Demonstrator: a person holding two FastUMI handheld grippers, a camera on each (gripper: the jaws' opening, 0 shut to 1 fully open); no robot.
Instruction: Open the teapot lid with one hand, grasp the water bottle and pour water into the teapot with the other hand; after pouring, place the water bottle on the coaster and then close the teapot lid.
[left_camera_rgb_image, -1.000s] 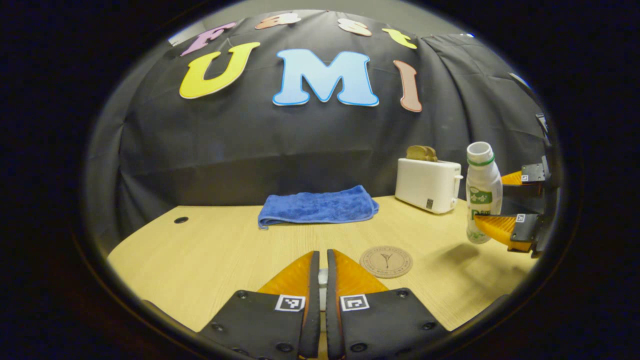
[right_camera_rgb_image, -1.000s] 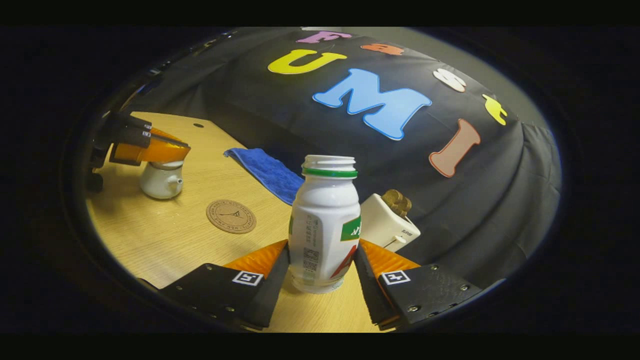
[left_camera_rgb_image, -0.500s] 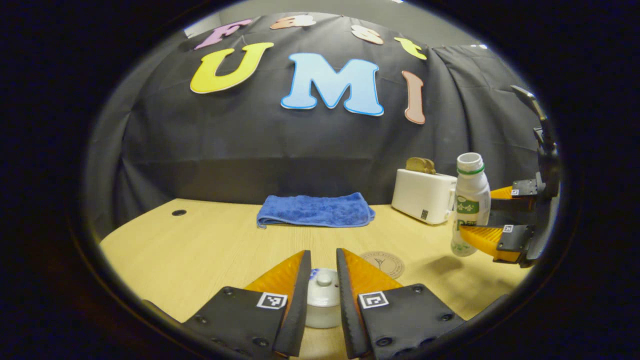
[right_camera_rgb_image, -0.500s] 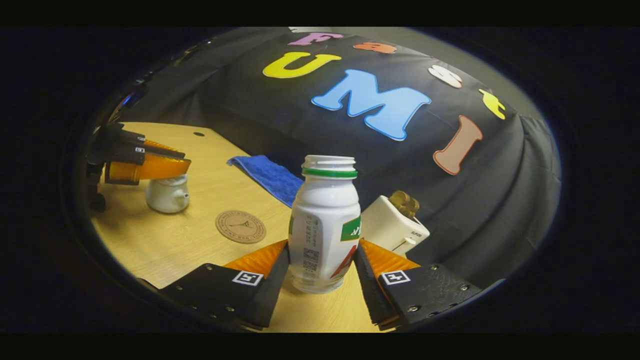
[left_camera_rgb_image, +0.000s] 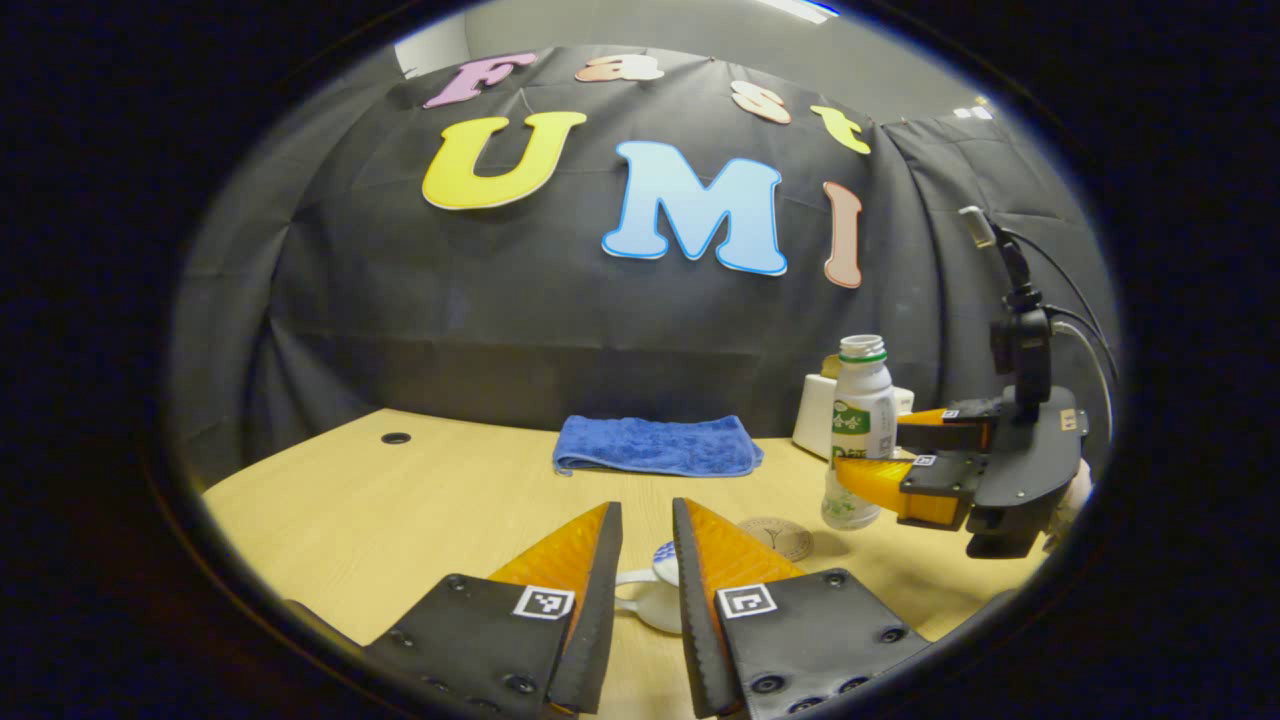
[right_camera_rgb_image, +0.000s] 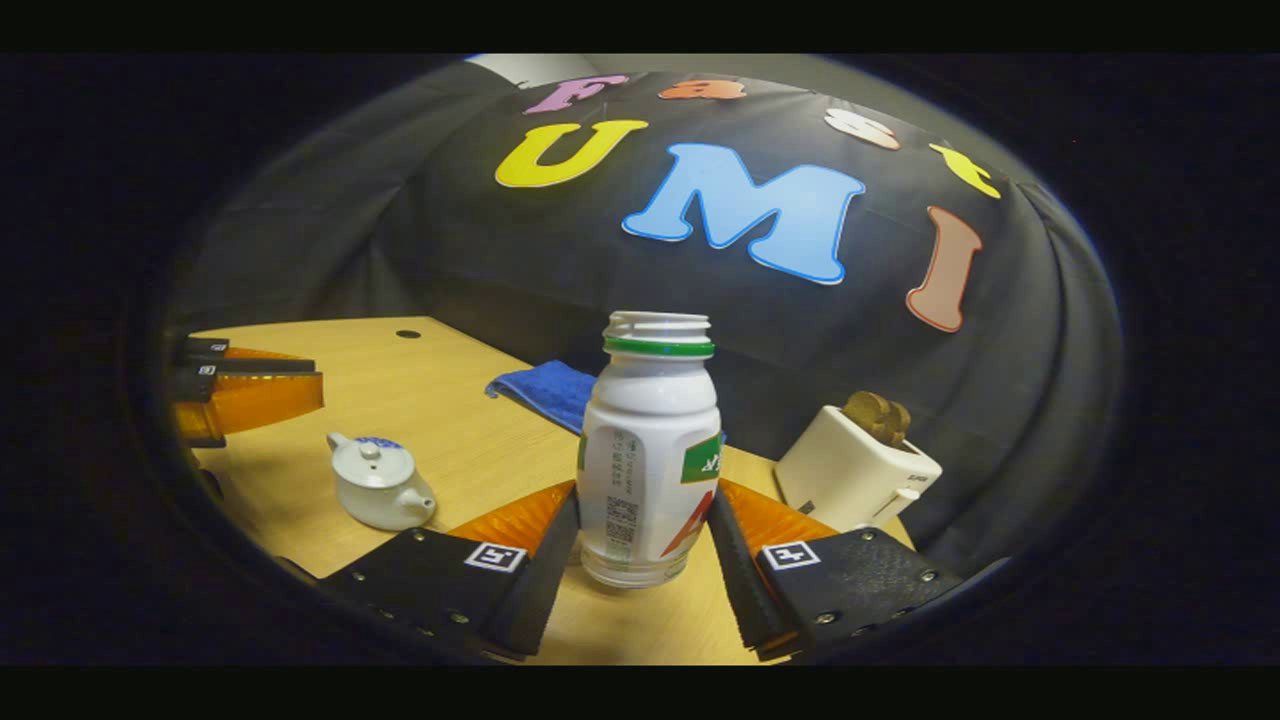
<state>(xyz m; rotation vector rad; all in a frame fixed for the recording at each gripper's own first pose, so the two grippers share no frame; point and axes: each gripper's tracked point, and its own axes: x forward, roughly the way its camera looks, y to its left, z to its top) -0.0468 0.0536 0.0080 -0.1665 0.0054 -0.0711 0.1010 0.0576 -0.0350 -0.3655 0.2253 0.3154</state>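
Note:
A small white teapot (right_camera_rgb_image: 380, 490) stands on the wooden table (left_camera_rgb_image: 400, 500) with its lid (right_camera_rgb_image: 372, 462) on. In the left gripper view the teapot (left_camera_rgb_image: 650, 595) shows low between my own fingers. My left gripper (left_camera_rgb_image: 647, 505) is open, holds nothing, and hangs above and behind the pot; in the right gripper view this left gripper (right_camera_rgb_image: 312, 378) sits at the far left, apart from the pot. My right gripper (right_camera_rgb_image: 640, 520) is shut on the white, uncapped water bottle (right_camera_rgb_image: 650, 450), held upright. The bottle (left_camera_rgb_image: 860, 430) hangs just right of the round cork coaster (left_camera_rgb_image: 775, 537).
A folded blue towel (left_camera_rgb_image: 655, 445) lies at the back of the table. A white toaster (right_camera_rgb_image: 855, 470) with bread in it stands at the back right, behind the bottle. A cable hole (left_camera_rgb_image: 395, 438) is at the back left.
My left gripper opened off the lid knob and drew up and back from the teapot, leaving the lid on. My right gripper carried the bottle closer to the coaster and teapot.

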